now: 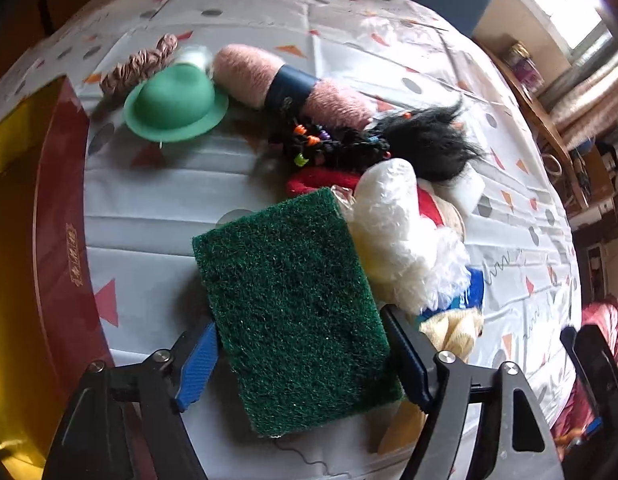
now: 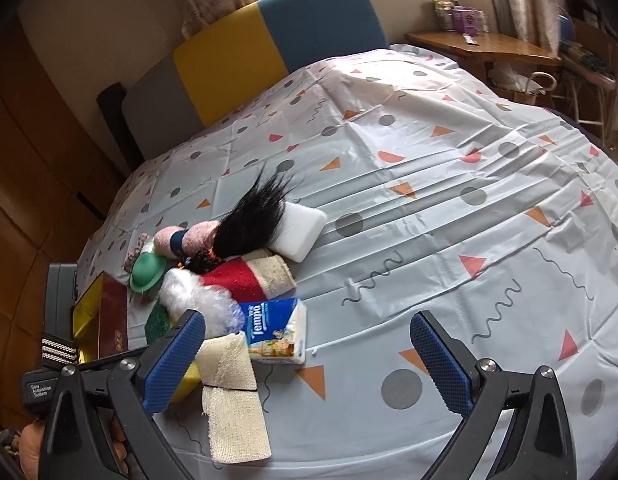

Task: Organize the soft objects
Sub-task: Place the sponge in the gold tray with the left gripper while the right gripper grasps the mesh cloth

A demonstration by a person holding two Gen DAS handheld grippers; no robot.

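In the left wrist view, a red box with a gold lining [image 1: 65,216] sits at nine o'clock on the table [image 1: 157,200], which is covered in a patterned white cloth. Just right of it, at six o'clock, the green scouring pad [image 1: 297,308] lies flat between the fingers of the left gripper [image 1: 305,360]. The fingers straddle its long edges; whether the pads already press on it cannot be told, though a sliver of gap seems to show on the left side.

The pad should be very light, springy and coarse, not slippery at all, and it will bend if pinched at one corner. A hold across the two long edges near the middle looks the best choice. It is a dark green rectangle with a rough fibrous face.

Behind it, at eleven o'clock, lies a green toy hat [image 1: 175,104]; at twelve, a pink fuzzy roll [image 1: 285,88]; at one, black hair [image 1: 425,140] and a white fluffy bundle [image 1: 393,224].

In the right wrist view, the right gripper [image 2: 309,364] hangs released over the cloth, with a tissue pack [image 2: 277,332] at eleven o'clock.
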